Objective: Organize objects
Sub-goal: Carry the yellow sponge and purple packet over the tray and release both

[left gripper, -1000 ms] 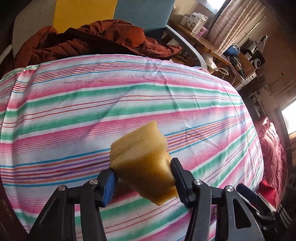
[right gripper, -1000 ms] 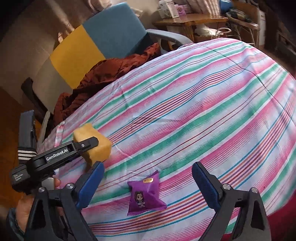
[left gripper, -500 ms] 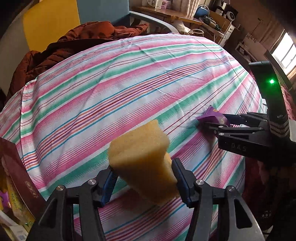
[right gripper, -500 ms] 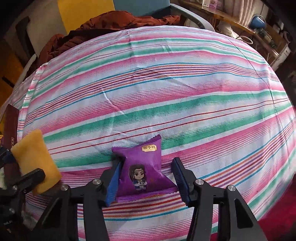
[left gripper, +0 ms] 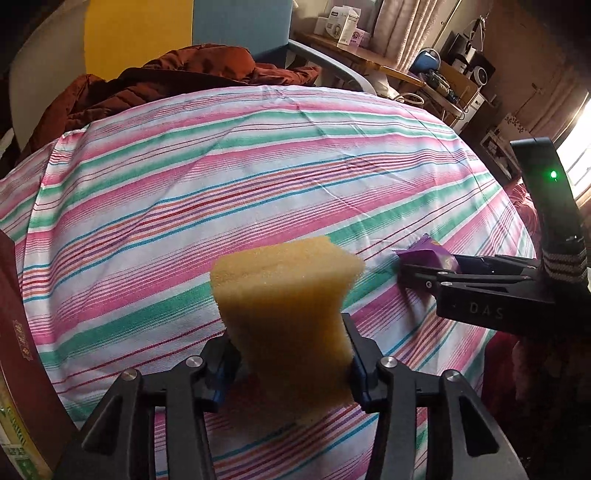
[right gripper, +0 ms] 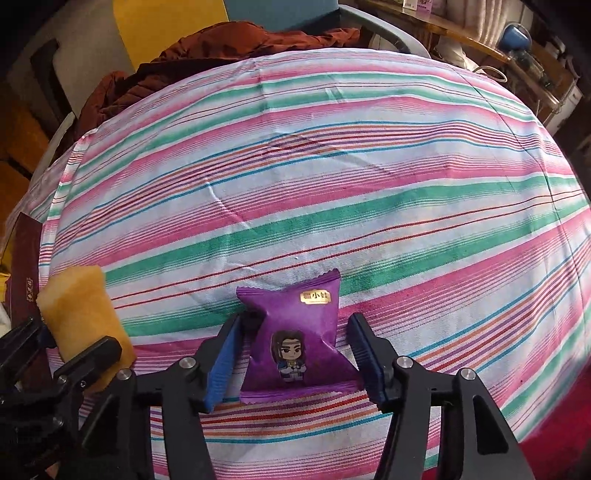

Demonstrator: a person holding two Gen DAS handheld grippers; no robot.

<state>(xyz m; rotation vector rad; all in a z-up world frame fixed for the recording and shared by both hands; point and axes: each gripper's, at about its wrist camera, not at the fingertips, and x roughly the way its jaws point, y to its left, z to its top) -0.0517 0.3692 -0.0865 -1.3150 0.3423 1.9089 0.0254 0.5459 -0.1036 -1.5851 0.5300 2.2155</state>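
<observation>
Your left hand-held gripper [left gripper: 290, 360] is clamping the yellow sponge [left gripper: 286, 314] upright above the striped bed [left gripper: 258, 177]. Your right hand-held gripper [right gripper: 293, 356], nearer the purple snack packet [right gripper: 295, 336], is straddling it; the jaws have just been widening, and the packet's long axis is pointing away from you.

Striped sheet [right gripper: 332, 155] in pink, white and green bands, with thin red, blue, purple and orange lines between. Yellow sponge [left gripper: 288, 314], porous and pale at the edges. Purple snack packet [right gripper: 299, 343] with a gold label and a small cartoon figure, dark-haired, in blue and white. Black left gripper [left gripper: 290, 363] and black right gripper [right gripper: 295, 362], both with blue pads. Rust-brown jacket [left gripper: 177, 81] against a chair [left gripper: 192, 26] in yellow and teal panels. Maroon box [left gripper: 18, 332] with gold print
</observation>
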